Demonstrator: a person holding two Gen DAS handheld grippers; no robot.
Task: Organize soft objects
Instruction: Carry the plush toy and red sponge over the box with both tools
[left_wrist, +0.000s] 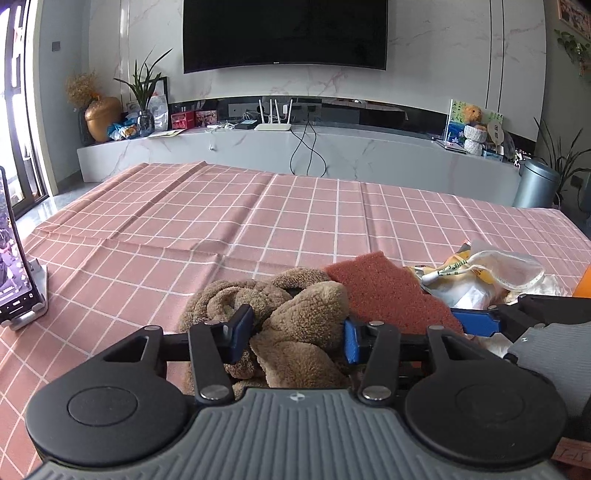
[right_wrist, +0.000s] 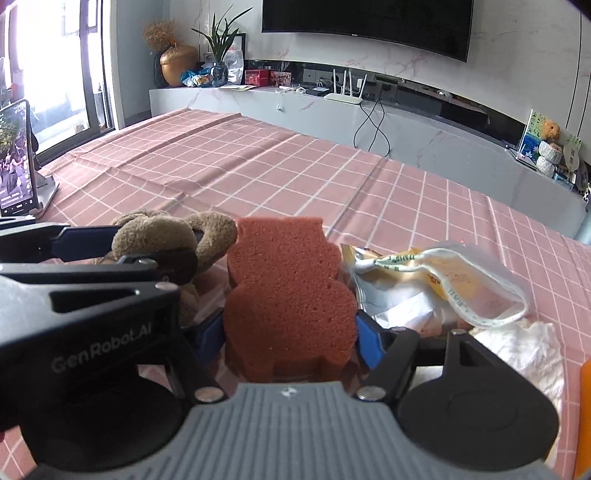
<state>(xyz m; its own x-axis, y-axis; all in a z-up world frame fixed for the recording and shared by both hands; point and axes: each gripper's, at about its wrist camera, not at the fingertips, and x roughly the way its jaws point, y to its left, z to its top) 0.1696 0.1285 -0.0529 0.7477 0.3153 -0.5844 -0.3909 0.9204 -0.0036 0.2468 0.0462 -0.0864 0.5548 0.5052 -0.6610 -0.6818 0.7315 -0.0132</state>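
Nearest the left wrist camera, the left gripper (left_wrist: 295, 332) has its jaws partly closed on the brown plush toy (left_wrist: 295, 314), the blue pads pressing into its fleece from either side; the toy is a knotted bundle of looped limbs lying on the tabletop (left_wrist: 258, 206), its long axis running roughly left to right across the jaws. Just to its right the red sponge (left_wrist: 388, 291) leans against it, tilted; the right gripper (right_wrist: 291, 332) has its jaws closed on the sponge's lower sides, holding it upright with its long axis vertical and its broad, bear-like face toward the right wrist camera. One plush toy and one sponge are in sight; two grippers, side by side and nearly touching. Beside the sponge on the right lies a crumpled yellow and clear plastic wrapper (right_wrist: 436, 280); only the right wrist view shows the white tissue (right_wrist: 524, 350) in front of it plainly, and the sponge's full outline; only the left wrist view shows the toy's knotted front. Farther left a phone on a stand (right_wrist: 18, 162) stands on the pink checked cloth; beyond the tabletop a white router (left_wrist: 273, 125) sits on the marble console under a dark television (left_wrist: 284, 33).
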